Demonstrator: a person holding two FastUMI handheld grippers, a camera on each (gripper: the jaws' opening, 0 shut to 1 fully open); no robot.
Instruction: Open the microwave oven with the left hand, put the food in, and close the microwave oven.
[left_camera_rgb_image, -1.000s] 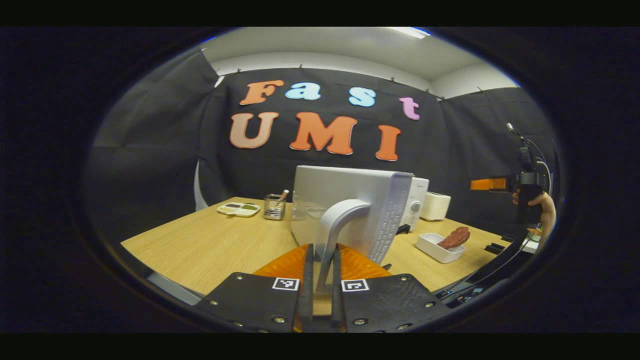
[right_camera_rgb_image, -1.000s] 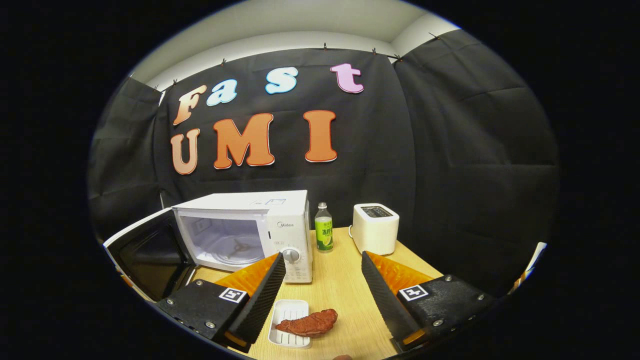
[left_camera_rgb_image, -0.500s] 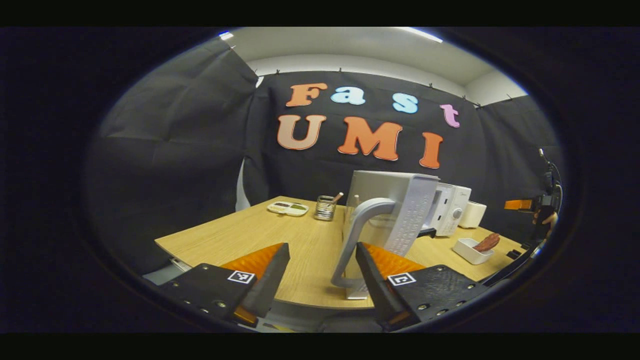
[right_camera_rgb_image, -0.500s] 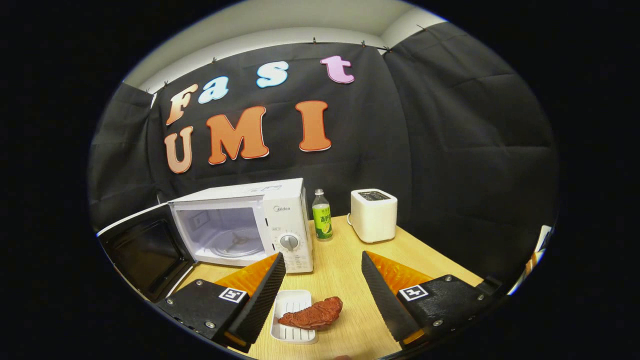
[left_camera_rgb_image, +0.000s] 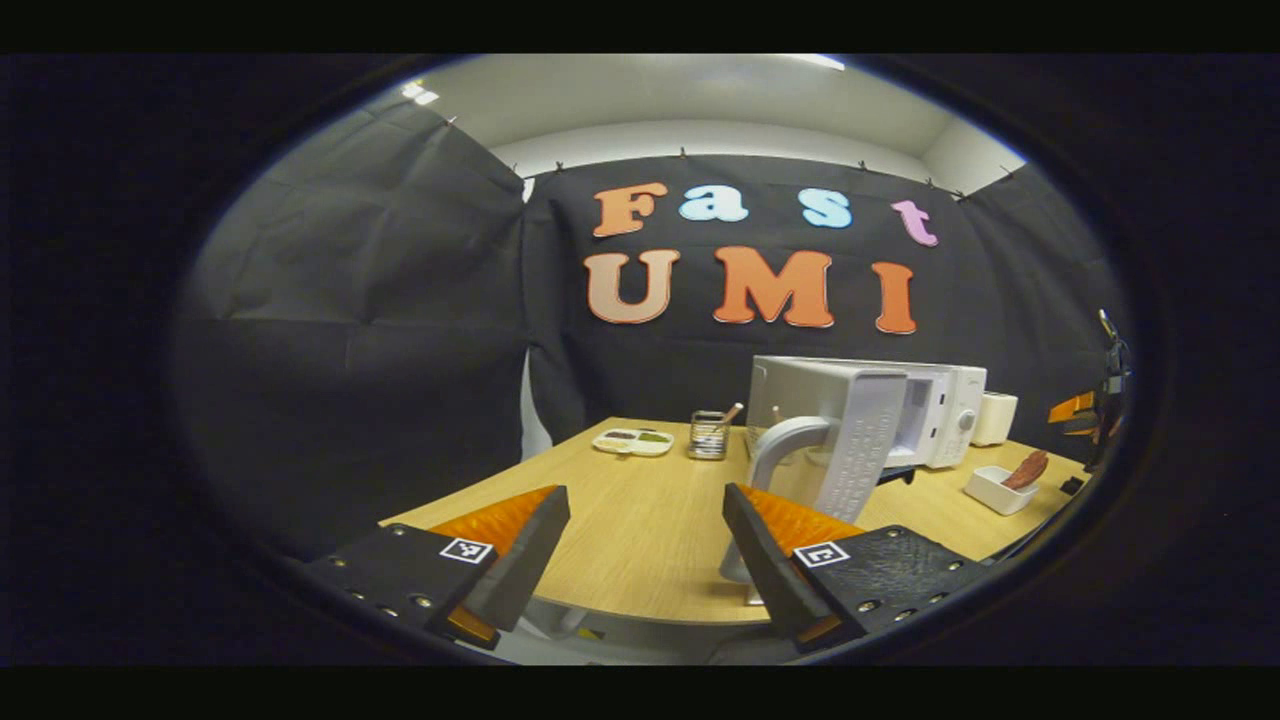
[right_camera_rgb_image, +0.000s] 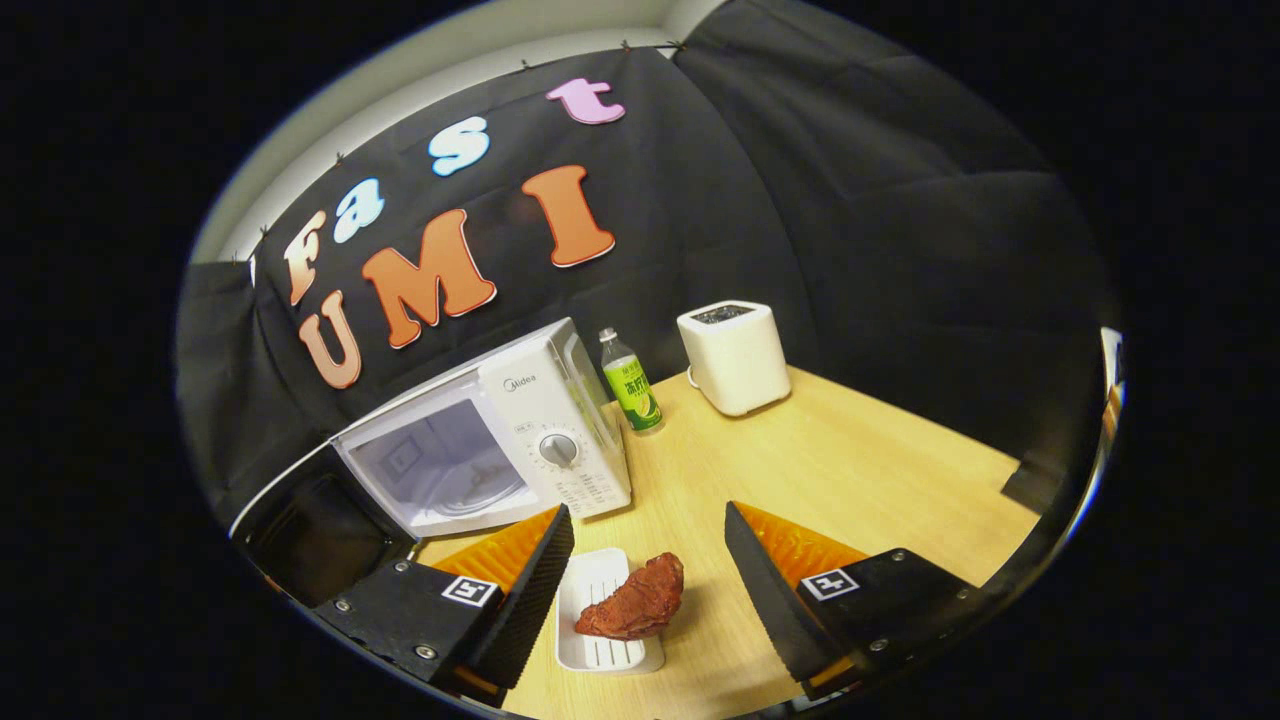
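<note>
Hovering over the surface (right_camera_rgb_image: 830, 470), our right gripper (right_camera_rgb_image: 648, 560) is spread wide with the white tray (right_camera_rgb_image: 605, 630) and its piece of meat (right_camera_rgb_image: 635, 605) between its fingers, untouched. We judge the tray light and stiff, the meat soft and likely to slide; take the tray by its rim. Microwave (right_camera_rgb_image: 490, 440) door (left_camera_rgb_image: 850, 440) stands open; left gripper (left_camera_rgb_image: 645, 540) is released, clear of the handle (left_camera_rgb_image: 775, 450). The tray's near edge is cut off.
</note>
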